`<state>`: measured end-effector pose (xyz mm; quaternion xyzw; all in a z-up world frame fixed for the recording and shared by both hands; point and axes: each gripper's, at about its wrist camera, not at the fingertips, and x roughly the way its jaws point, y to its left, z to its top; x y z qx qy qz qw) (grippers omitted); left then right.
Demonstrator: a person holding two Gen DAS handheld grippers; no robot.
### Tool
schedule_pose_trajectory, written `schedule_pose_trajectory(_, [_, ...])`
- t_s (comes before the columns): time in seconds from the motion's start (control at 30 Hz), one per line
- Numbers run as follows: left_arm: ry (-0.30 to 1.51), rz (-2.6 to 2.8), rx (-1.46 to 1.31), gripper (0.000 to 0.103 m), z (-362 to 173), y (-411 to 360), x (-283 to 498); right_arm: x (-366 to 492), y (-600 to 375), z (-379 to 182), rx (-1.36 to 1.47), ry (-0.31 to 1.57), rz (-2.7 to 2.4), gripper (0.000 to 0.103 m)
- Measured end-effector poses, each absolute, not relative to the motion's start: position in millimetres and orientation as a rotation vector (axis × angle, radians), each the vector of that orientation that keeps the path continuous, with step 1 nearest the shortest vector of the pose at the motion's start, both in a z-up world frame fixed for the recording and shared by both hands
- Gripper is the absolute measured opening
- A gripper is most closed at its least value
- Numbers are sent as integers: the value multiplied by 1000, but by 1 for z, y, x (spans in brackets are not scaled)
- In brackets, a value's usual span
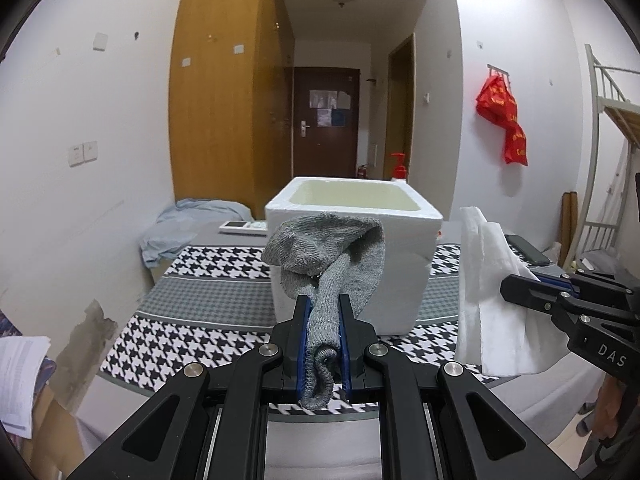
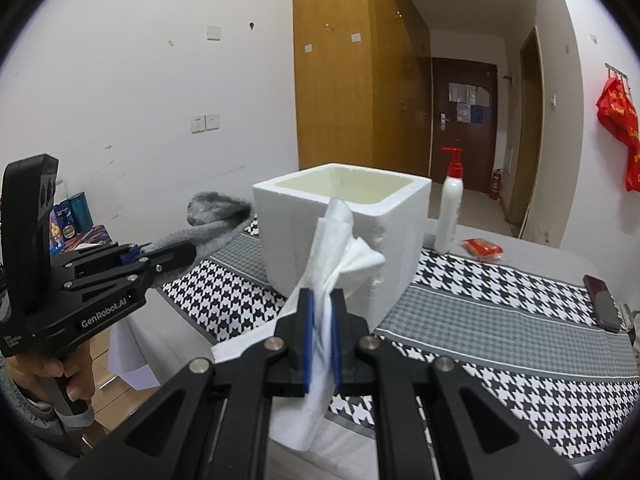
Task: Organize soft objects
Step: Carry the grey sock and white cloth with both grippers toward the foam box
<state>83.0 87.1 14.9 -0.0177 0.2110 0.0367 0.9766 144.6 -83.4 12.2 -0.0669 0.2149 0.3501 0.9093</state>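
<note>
The left gripper [image 1: 323,308] points forward and slightly down toward a white foam box [image 1: 352,256], its blue-padded jaws closed narrowly on a grey knitted sock [image 1: 332,256]. The sock's upper part bunches above the fingertips in front of the box's near wall, while its other end droops out behind the pads. From the right wrist view this same gripper [image 2: 188,249] reaches in from the left, and a hand [image 2: 48,376] wraps its handle low at the frame's edge. The right gripper [image 2: 323,300] has a similar forward, slightly downward tilt and is clamped on a white cloth [image 2: 332,256], which stands up crumpled ahead of the fingertips against the box [image 2: 344,240] and hangs loose beneath the jaws. The open-topped box sits on a tabletop [image 2: 500,312] covered with a houndstooth cloth. Behind it stand a white pump bottle [image 2: 450,216] with a red top and a red packet [image 2: 482,249]; a dark phone [image 2: 602,302] lies at the right edge.
</note>
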Motion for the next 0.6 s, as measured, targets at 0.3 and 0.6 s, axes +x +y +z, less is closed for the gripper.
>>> schedule_pose_trajectory(0.3, [409, 72, -44, 13, 19, 95, 82, 147, -76, 18, -143, 439, 720, 11])
schedule_pose_trajectory(0.6, [382, 64, -37, 14, 28, 103, 86, 154, -70, 28, -148, 418, 708, 11])
